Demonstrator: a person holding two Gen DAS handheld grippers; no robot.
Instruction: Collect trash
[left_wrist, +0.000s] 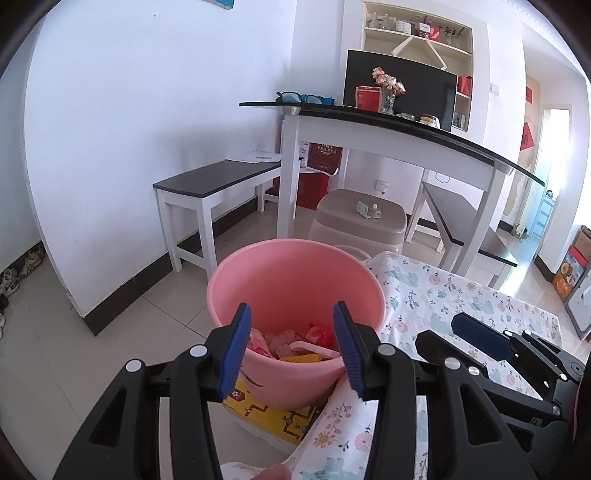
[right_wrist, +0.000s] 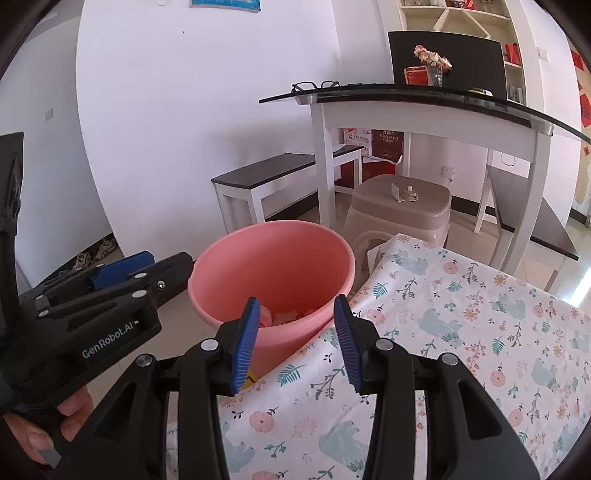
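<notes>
A pink bucket (left_wrist: 295, 280) stands on the floor beside a table with a floral cloth (left_wrist: 461, 302). Trash (left_wrist: 295, 343) lies in its bottom: red and pink wrappers and something yellow. My left gripper (left_wrist: 293, 343) is open and empty, held just above the bucket's near rim. My right gripper (right_wrist: 295, 339) is open and empty, over the cloth's edge (right_wrist: 443, 332) just right of the bucket (right_wrist: 273, 266). The left gripper also shows in the right wrist view (right_wrist: 122, 273), left of the bucket. The right gripper also shows in the left wrist view (left_wrist: 476, 332).
A yellow box (left_wrist: 266, 410) sits under the bucket. A beige plastic stool (left_wrist: 358, 218) stands behind it. Further back are a white table with a dark glass top (left_wrist: 388, 122) and two dark benches (left_wrist: 214, 181). Shoes (left_wrist: 14, 273) line the left wall.
</notes>
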